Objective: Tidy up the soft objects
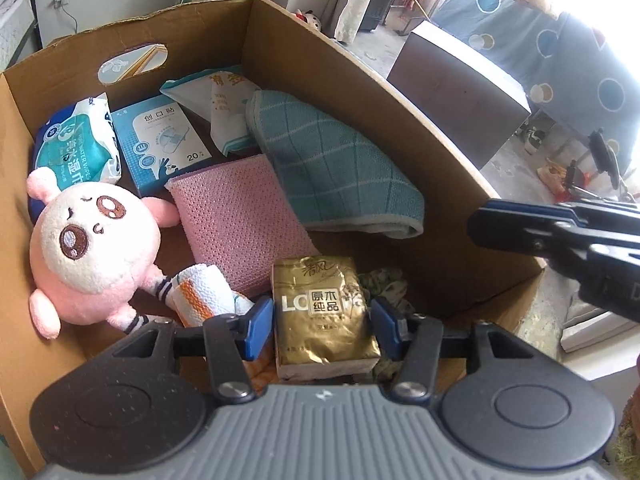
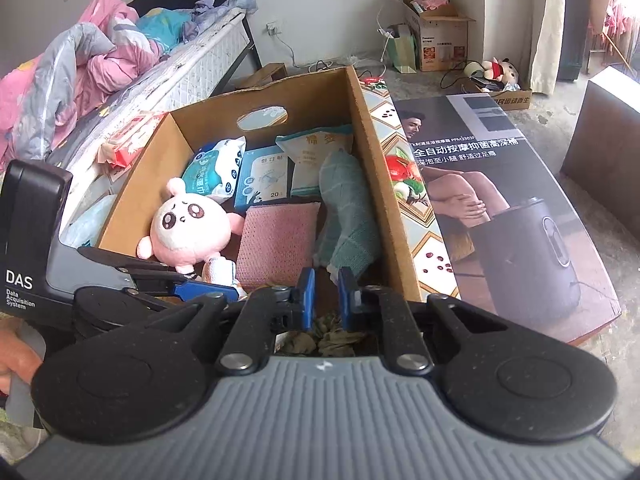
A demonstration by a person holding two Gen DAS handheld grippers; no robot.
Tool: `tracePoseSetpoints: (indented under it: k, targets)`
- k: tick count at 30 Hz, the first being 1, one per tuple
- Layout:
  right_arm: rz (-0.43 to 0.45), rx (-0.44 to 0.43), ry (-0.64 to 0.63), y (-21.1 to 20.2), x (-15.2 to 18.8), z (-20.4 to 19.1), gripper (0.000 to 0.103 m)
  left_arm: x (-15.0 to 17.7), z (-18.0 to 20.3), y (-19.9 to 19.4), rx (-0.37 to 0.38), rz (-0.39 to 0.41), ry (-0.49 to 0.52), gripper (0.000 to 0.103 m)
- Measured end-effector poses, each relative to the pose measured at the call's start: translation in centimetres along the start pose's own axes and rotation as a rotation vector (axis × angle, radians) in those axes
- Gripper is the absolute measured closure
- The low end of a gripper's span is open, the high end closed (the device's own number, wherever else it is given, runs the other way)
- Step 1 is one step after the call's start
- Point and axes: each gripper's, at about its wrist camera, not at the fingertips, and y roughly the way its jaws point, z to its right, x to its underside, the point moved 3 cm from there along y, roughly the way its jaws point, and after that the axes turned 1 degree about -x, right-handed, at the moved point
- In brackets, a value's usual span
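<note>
Low inside the near end of an open cardboard box (image 1: 320, 36), my left gripper (image 1: 324, 326) is shut on a gold tissue pack (image 1: 324, 312), with one blue pad against each side. A pink plush (image 1: 96, 248), a rolled white-and-orange towel (image 1: 204, 292), a pink mesh cloth (image 1: 240, 216) and a teal checked towel (image 1: 336, 172) lie in the box. My right gripper (image 2: 327, 300) hangs over the box's near right corner, shut to a narrow slit with nothing in it. A crumpled green patterned cloth (image 2: 332, 336) lies under its fingers.
At the far end of the box are a wet-wipes pack (image 1: 80, 144), a plaster box (image 1: 160, 140) and a white pouch (image 1: 220, 104). A large printed carton (image 2: 500, 208) lies right of the box. A bed (image 2: 80, 64) stands to its left. A dark cabinet (image 1: 460, 96) stands beyond.
</note>
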Motion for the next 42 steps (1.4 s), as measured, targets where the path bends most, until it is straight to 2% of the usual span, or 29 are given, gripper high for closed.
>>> tracePoseSetpoints:
  k: [3,5,10,13,15,17,19,22,25,28,31,35,40,42]
  targets:
    - [0.006,-0.003,0.021,-0.3,0.1,0.1,0.089,-0.1,0.0,0.3,0.005,-0.025,-0.008,0.045]
    - [0.008,-0.010,0.033,-0.6,0.2,0.1,0.087,-0.1,-0.2,-0.1,0.011,-0.019,-0.021,0.040]
    - [0.021,-0.036,0.067,-1.3,-0.2,-0.4,0.083,-0.5,-1.5,-3.8,0.040,0.060,-0.061,0.033]
    - [-0.007,-0.110,0.115,-1.6,-1.1,-0.9,0.072,-0.6,-3.0,-7.5,0.033,0.136,-0.077,0.028]
    - [-0.056,-0.170,0.145,-1.4,-1.8,-1.5,0.059,-0.5,-4.3,-10.4,0.023,0.197,-0.096,0.026]
    - [-0.120,-0.238,0.175,-0.8,-2.4,-2.1,0.038,-0.1,-5.9,-13.0,0.006,0.255,-0.110,0.024]
    - [-0.189,-0.287,0.189,-0.1,-2.8,-3.0,0.028,0.6,-7.3,-15.4,-0.018,0.307,-0.119,0.021]
    - [-0.277,-0.297,0.205,1.4,-3.1,-4.2,0.024,2.1,-9.2,-18.0,-0.070,0.355,-0.129,0.017]
    - [-0.294,-0.270,0.207,2.2,-3.0,-5.2,0.024,3.9,-10.3,-19.7,-0.125,0.373,-0.114,0.016]
    - [-0.211,-0.213,0.163,1.2,-2.6,-6.4,0.023,5.7,-10.2,-20.8,-0.167,0.395,-0.088,0.011]
    - [-0.063,-0.127,0.116,-0.9,-1.3,-7.8,0.014,7.4,-9.5,-21.6,-0.211,0.431,-0.032,0.003]
    - [0.156,0.038,0.058,-4.6,1.4,-9.2,0.001,9.1,-8.7,-21.9,-0.287,0.467,0.002,0.000]
    - [0.314,0.226,0.052,-8.0,5.2,-9.8,0.001,10.4,-7.9,-21.0,-0.332,0.397,0.025,0.000]
    - [0.359,0.267,0.065,-9.1,6.5,-10.0,0.001,11.0,-7.5,-20.7,-0.353,0.391,0.026,0.000]
